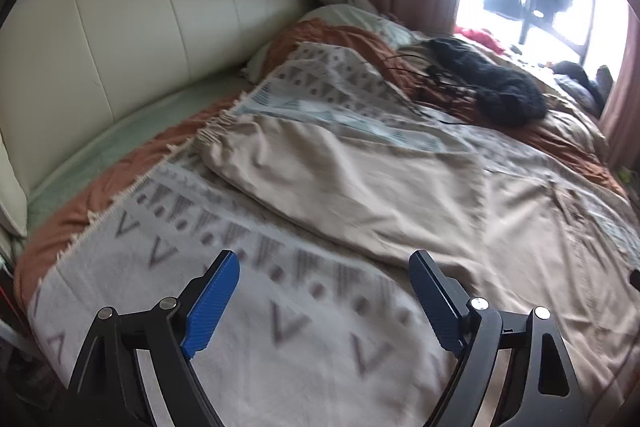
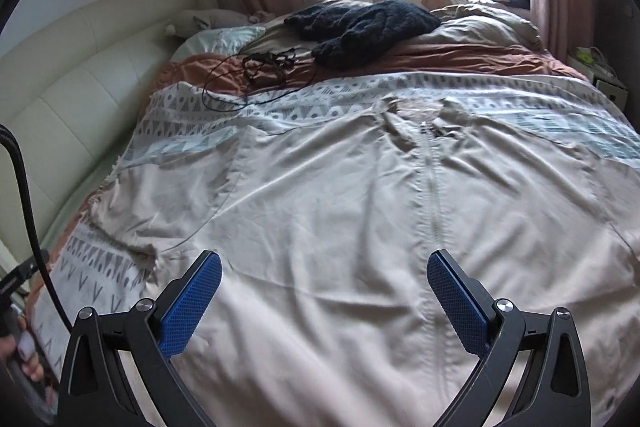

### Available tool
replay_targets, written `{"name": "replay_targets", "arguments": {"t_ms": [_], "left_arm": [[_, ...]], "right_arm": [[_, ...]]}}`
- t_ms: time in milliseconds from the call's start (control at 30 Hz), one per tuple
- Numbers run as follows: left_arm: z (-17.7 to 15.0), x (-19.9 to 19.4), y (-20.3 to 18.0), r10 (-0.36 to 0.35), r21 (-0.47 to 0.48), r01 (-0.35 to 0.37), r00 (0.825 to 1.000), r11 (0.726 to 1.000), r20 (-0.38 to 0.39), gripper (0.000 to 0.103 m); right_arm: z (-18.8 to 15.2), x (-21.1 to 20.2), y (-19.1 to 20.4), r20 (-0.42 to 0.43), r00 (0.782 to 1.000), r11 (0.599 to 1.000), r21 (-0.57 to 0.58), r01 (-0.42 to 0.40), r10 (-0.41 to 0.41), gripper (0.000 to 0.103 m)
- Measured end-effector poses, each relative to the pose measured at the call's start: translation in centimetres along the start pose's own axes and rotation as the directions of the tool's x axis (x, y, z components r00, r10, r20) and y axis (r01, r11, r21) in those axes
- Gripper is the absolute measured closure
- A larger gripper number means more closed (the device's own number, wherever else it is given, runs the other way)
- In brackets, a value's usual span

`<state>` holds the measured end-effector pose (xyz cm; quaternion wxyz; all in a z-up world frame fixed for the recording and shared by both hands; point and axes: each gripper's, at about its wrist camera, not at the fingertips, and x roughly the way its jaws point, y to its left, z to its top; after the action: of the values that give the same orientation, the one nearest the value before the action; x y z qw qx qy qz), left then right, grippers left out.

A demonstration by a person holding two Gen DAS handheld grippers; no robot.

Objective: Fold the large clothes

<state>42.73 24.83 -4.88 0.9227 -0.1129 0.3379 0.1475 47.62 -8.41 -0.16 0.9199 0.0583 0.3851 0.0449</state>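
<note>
A large beige zip-up jacket point(image 2: 340, 211) lies spread flat on the patterned blanket point(image 2: 224, 107), collar toward the window, zipper point(image 2: 430, 183) running down its middle. Its left sleeve point(image 1: 320, 171) stretches toward the headboard. My left gripper point(image 1: 324, 263) hovers open over the blanket beside that sleeve, nothing between its blue pads. Over the jacket's lower front, left of the zipper, my right gripper point(image 2: 324, 265) is also open and holds nothing.
A black knitted garment point(image 2: 360, 23) and a tangle of black cable point(image 2: 260, 67) lie beyond the jacket on a rust-brown cover point(image 2: 460, 59). A cream padded headboard point(image 1: 140, 27) runs along the left. Pillows, more clothes and a curtained window sit at the far end.
</note>
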Motion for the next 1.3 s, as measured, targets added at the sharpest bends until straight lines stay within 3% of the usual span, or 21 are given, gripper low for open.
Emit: {"name": "replay_targets", "arguments": {"t_ms": [400, 600, 733, 767, 833, 867, 900, 933, 1133, 1300], "left_arm": [[3.9, 11.5, 5.8, 0.028, -0.137, -0.043, 0.993, 0.990, -0.111, 0.025], [4.9, 16.2, 8.0, 0.027, -0.229, -0.065, 0.986, 0.971, -0.165, 0.029], [5.3, 19.4, 9.3, 0.069, -0.269, -0.126, 0.975, 0.955, -0.212, 0.031], [5.3, 20.1, 9.7, 0.073, -0.281, -0.135, 0.972, 0.950, -0.222, 0.033], [5.2, 21.5, 10.7, 0.088, -0.326, -0.167, 0.966, 0.930, -0.242, 0.061], [5.1, 21.6, 11.0, 0.105, -0.343, -0.185, 0.965, 0.921, -0.240, 0.069], [5.2, 21.5, 11.3, 0.105, -0.369, -0.183, 0.969, 0.911, -0.222, 0.088], [5.3, 21.3, 11.5, 0.073, -0.394, -0.152, 0.975, 0.906, -0.209, 0.099], [7.9, 17.4, 10.0, 0.034, -0.341, -0.067, 0.994, 0.938, -0.103, 0.101], [10.6, 13.3, 8.4, -0.019, -0.290, 0.006, 0.999, 0.957, -0.042, 0.101]], "right_arm": [[3.1, 6.7, 2.2, -0.023, 0.999, 0.999, -0.039, 0.028, -0.029, 0.004], [3.9, 10.2, 2.7, -0.066, 0.998, 0.999, -0.032, 0.018, -0.020, 0.017], [3.7, 12.4, 2.4, -0.123, 0.992, 1.000, -0.005, -0.006, 0.005, 0.028], [3.6, 12.8, 2.3, -0.132, 0.991, 1.000, 0.002, -0.013, 0.013, 0.028], [3.4, 13.4, 2.1, -0.144, 0.990, 1.000, 0.007, -0.009, 0.010, 0.029], [3.3, 13.7, 2.1, -0.151, 0.988, 1.000, 0.011, -0.011, 0.012, 0.030], [3.1, 14.0, 2.1, -0.160, 0.987, 1.000, 0.018, -0.018, 0.020, 0.034], [3.0, 14.3, 2.2, -0.173, 0.984, 0.999, 0.025, -0.028, 0.032, 0.038], [1.9, 15.3, 4.3, -0.225, 0.962, 0.988, 0.029, -0.149, 0.152, 0.056], [1.4, 15.9, 6.6, -0.251, 0.940, 0.973, 0.045, -0.228, 0.232, 0.060]]}}
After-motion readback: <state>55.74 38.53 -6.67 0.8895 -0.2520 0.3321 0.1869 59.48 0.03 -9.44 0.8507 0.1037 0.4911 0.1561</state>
